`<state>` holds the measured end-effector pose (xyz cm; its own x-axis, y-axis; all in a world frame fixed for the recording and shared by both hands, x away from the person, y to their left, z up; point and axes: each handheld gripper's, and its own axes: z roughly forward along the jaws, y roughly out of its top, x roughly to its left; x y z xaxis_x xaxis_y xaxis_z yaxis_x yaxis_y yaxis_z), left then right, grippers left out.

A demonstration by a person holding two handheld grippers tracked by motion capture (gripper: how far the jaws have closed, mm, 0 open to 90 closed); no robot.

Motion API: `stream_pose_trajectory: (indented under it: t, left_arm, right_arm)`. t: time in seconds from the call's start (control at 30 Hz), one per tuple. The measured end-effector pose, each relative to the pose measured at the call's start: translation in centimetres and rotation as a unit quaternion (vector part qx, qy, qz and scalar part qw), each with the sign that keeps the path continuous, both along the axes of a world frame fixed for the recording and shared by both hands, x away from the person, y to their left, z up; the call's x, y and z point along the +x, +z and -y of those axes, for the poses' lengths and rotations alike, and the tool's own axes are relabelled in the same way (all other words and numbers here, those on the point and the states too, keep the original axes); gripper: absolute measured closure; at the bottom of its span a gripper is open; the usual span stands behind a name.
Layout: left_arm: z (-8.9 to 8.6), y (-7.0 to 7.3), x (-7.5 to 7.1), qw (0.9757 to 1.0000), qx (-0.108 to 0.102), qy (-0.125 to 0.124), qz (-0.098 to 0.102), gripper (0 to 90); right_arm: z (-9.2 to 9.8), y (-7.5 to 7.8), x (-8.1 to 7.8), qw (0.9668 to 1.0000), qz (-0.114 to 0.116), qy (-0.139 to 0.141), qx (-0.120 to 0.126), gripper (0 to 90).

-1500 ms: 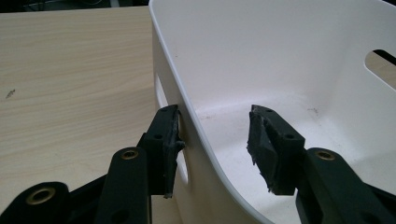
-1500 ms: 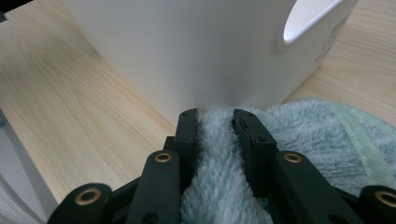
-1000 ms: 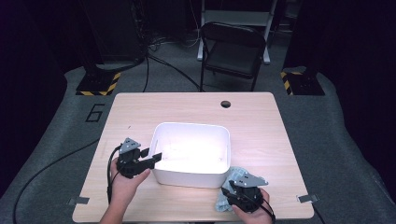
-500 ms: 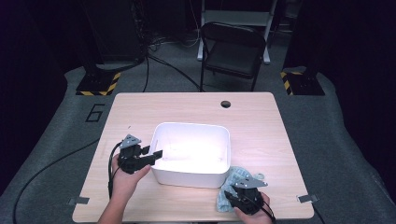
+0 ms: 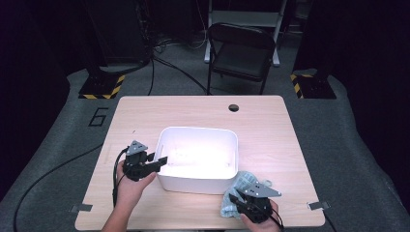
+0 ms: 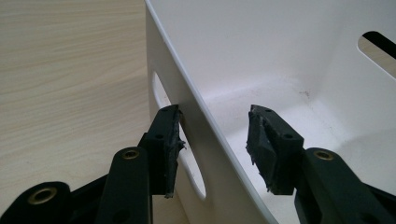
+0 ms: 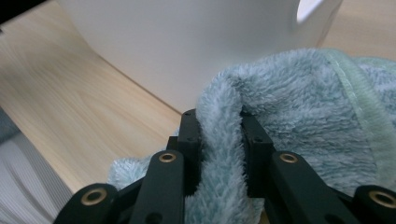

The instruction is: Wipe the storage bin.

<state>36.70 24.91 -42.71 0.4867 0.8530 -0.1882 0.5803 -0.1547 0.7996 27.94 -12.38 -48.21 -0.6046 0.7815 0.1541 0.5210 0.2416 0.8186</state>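
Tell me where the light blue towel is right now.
In the high view the towel lies at the table's near right edge, beside the white bin's front right corner, a fold pinched in the right gripper.

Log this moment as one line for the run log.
left gripper: jaws closing astride bin wall, inner pad off it | right gripper: just shut on cloth | cloth beside bin on table

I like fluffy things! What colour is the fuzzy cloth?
The fuzzy cloth is pale blue-green, a minty teal. It shows best in the right gripper view.
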Motion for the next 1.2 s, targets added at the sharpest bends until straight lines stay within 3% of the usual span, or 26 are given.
stream_pose_trajectory:
  t: [0.23, 0.37, 0.47, 0.57, 0.73, 0.9, 1.07, 1.2]
  left_arm:
    - [0.3, 0.0, -0.4, 0.9999, 0.009, 0.004, 0.009, 54.5]
    - [0.5, 0.1, -0.6, 0.9998, 0.015, 0.002, 0.012, 54.3]
    - [0.6, 0.2, -0.8, 0.9995, 0.027, 0.001, 0.015, 55.6]
    - [0.7, 0.1, -0.9, 0.9994, 0.028, 0.007, 0.022, 56.1]
    - [0.7, 0.2, -1.0, 0.9995, 0.026, 0.009, 0.018, 56.1]
    - [0.7, 0.2, -1.1, 0.9995, 0.02, 0.018, 0.017, 55.7]
    - [0.5, 0.5, -1.2, 0.9997, 0.012, 0.009, 0.018, 55.9]
    - [0.7, 0.6, -1.3, 0.9997, 0.013, -0.001, 0.021, 56.1]
  right_arm:
    - [0.6, 3.1, -0.9, 0.9971, 0.058, -0.006, 0.05, 73.2]
    - [0.5, 3.6, -1.0, 0.9966, 0.071, -0.006, 0.041, 72.9]
    - [0.5, 3.2, -0.7, 0.9969, 0.064, -0.002, 0.046, 72.8]
    - [0.3, 2.5, -0.4, 0.9979, 0.059, 0.001, 0.028, 72.8]
    - [-0.3, 0.5, 0.4, 0.9999, 0.014, 0.007, 0.001, 72.7]
    - [-0.8, -1.6, 1.4, 0.9991, -0.033, 0.018, -0.022, 72.6]
    - [-0.6, -1.5, 1.7, 0.9993, -0.031, 0.01, -0.02, 72.2]
    - [-0.1, -0.4, 1.4, 0.9999, -0.015, -0.003, 0.001, 71.9]
